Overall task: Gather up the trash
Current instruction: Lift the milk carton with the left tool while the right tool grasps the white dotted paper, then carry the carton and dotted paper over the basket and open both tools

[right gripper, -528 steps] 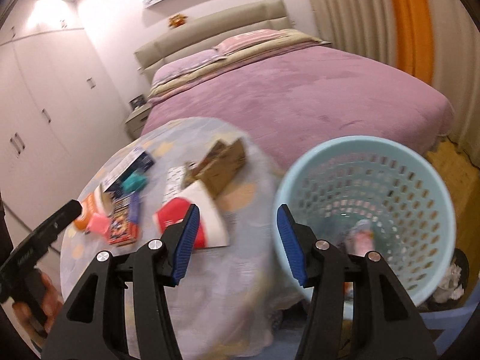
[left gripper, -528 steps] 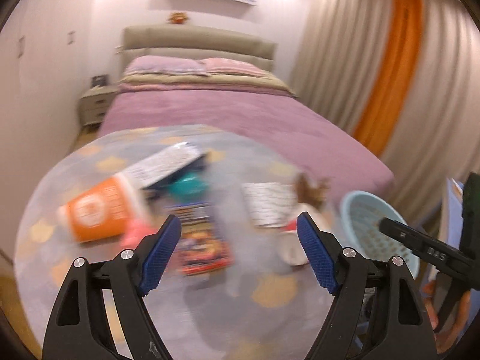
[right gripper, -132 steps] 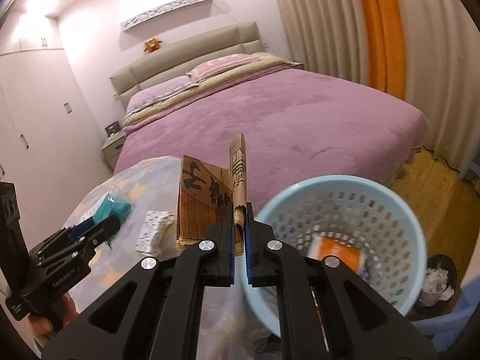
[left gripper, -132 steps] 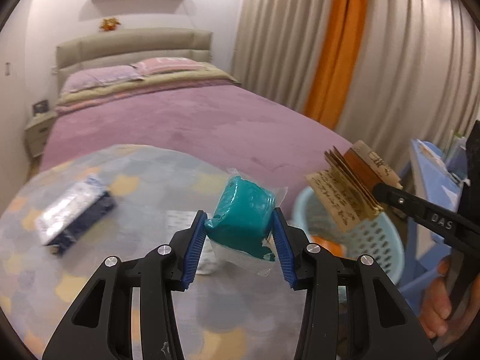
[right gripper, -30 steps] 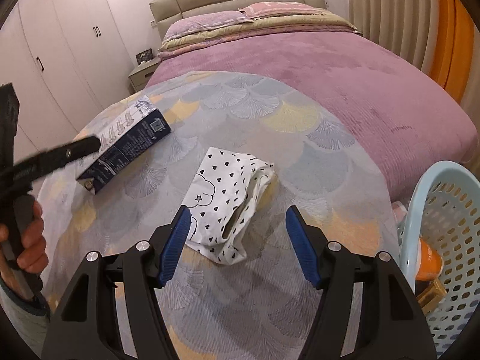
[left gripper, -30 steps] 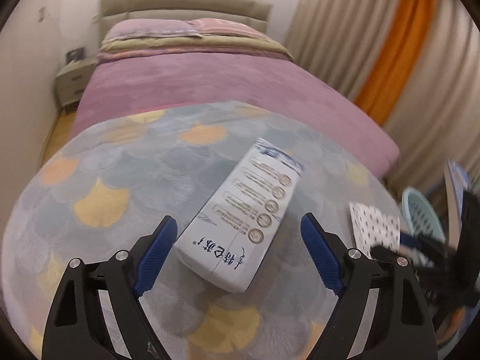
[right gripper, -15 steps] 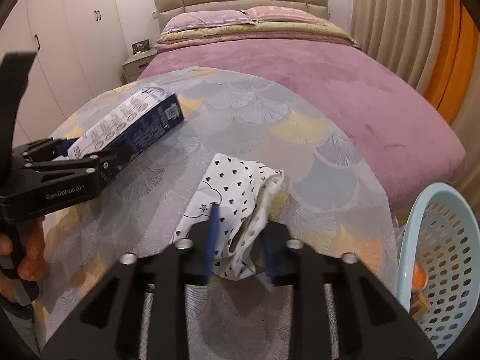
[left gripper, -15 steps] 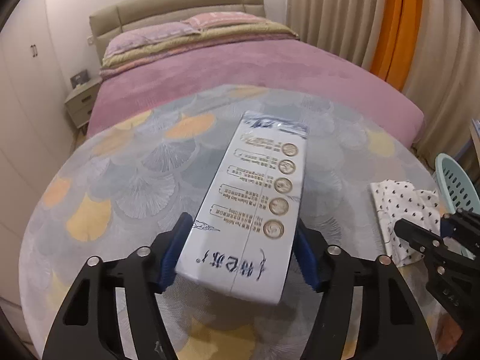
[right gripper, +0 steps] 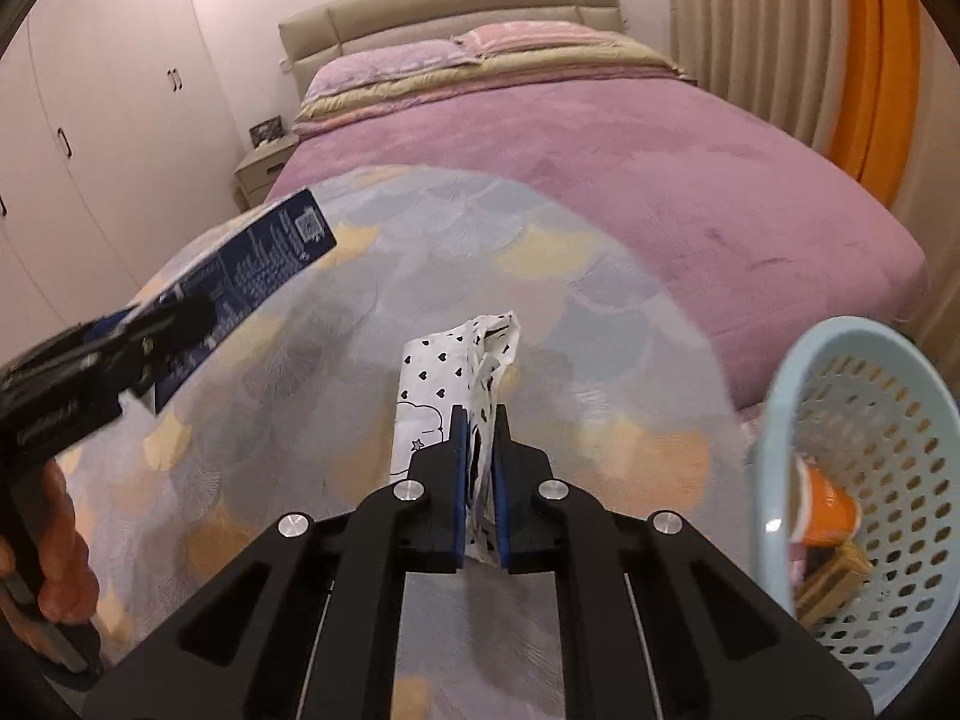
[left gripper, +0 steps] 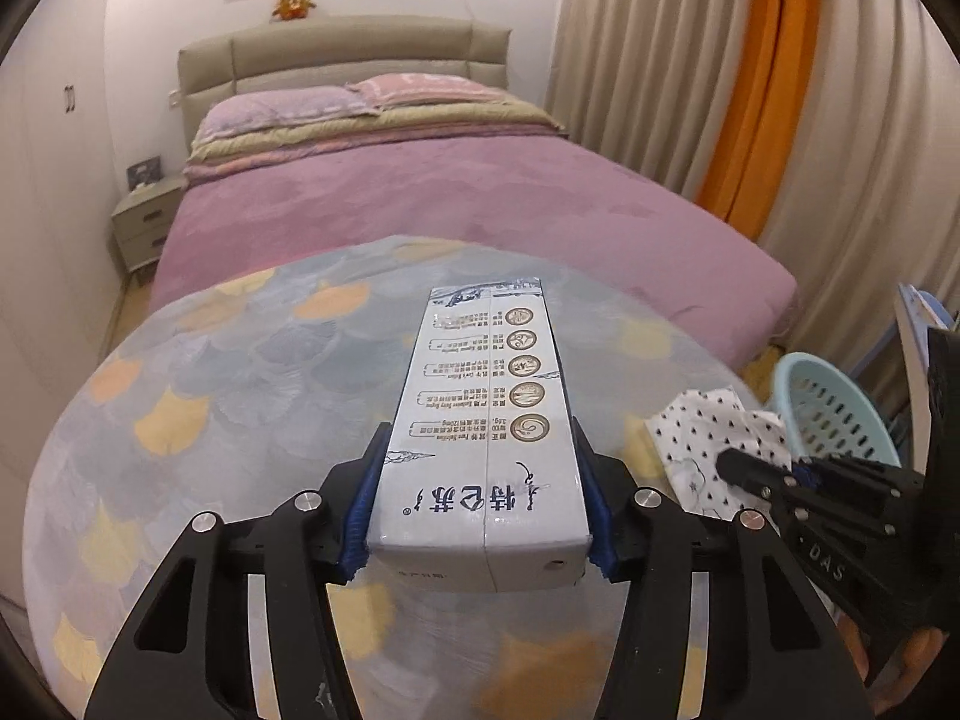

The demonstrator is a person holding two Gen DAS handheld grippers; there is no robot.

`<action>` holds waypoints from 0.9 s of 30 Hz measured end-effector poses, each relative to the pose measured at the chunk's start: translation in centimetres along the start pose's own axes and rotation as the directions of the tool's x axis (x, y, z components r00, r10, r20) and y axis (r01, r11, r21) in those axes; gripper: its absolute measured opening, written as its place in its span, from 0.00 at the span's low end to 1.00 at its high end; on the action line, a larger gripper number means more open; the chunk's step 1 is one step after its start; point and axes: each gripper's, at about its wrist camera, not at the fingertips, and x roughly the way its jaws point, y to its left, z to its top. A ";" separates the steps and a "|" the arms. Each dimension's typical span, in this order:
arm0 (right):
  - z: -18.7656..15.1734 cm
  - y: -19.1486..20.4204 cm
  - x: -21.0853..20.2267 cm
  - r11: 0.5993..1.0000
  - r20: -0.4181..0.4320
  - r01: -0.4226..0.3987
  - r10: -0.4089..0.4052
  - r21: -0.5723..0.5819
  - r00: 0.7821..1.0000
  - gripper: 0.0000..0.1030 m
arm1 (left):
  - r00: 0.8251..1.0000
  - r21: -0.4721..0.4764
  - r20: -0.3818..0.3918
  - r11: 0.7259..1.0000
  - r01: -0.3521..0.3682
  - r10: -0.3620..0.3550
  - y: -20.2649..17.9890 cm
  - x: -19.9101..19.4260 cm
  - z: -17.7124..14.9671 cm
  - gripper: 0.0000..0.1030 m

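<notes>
Since a second ago both grippers have closed on their targets and lifted them off the round table (left gripper: 198, 396). The left gripper (left gripper: 477, 504), its jaws closing, clamps the near end of the milk carton (left gripper: 486, 420), which juts forward. The right gripper (right gripper: 478, 480) pinches the heart-print wrapper (right gripper: 447, 372) nearly shut, beside the blue basket (right gripper: 774, 414).

My left gripper (left gripper: 477, 501) points down and forward, its jaws closing, both blue pads pressed on the milk carton (left gripper: 483, 414). My right gripper (right gripper: 478, 483) tilts down too, clamped tight on the heart-print wrapper (right gripper: 447, 378). My left hand (right gripper: 57, 558) wraps its handle.
</notes>
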 end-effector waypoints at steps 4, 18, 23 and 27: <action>0.0 -0.7 -2.2 1.000 0.044 0.019 -0.019 0.007 0.999 0.05 | 0.999 0.012 0.035 1.000 0.025 -0.026 -1.7 -1.6 0.1 0.51; -0.2 -6.9 -10.3 0.987 0.145 0.089 -0.109 0.133 0.984 0.05 | 0.986 0.143 0.101 0.983 0.115 -0.130 -10.6 -4.9 1.0 0.51; -0.9 -10.2 -11.9 0.975 0.147 0.111 -0.141 0.194 0.979 0.05 | 0.982 0.185 0.081 0.970 0.155 -0.172 -14.6 -4.1 0.3 0.51; -1.8 -13.1 -12.5 0.959 0.130 0.112 -0.149 0.260 0.980 0.05 | 0.975 0.189 0.043 0.960 0.207 -0.218 -17.1 -2.3 -0.5 0.51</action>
